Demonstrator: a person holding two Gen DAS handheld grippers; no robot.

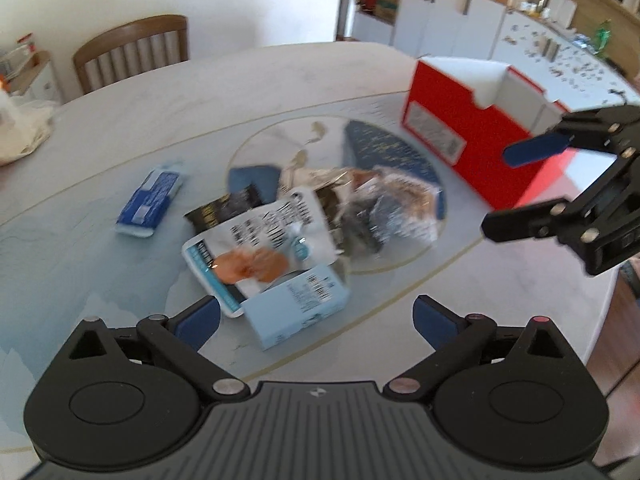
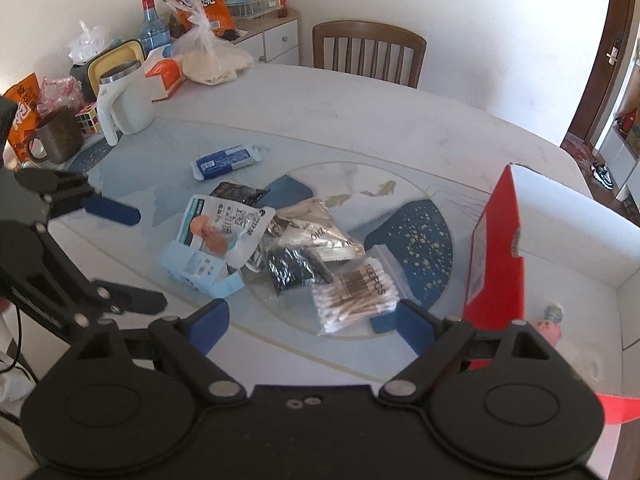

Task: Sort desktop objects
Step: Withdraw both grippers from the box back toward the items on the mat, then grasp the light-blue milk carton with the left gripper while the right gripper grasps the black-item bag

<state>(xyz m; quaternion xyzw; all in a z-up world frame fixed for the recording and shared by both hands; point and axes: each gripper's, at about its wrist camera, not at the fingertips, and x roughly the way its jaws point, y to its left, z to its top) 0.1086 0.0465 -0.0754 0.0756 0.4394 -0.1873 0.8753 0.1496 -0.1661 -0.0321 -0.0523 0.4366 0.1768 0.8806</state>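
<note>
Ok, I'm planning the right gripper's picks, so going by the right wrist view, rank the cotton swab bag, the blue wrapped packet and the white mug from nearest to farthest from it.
1. Cotton swab bag: just ahead of the open right gripper.
2. Blue wrapped packet: mid-table, ahead and left, alone beyond the pile.
3. White mug: far left, among the clutter.

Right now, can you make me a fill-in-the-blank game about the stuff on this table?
1. The big open box beside the pile is ____ on the outside.
2. The bag of cotton swabs lies nearest the ____ gripper.
3. The blue packet lies apart from the pile, on the ____.
4. The left gripper and the other gripper both have their jaws ____.

Missing words: red; right; table; open
</note>
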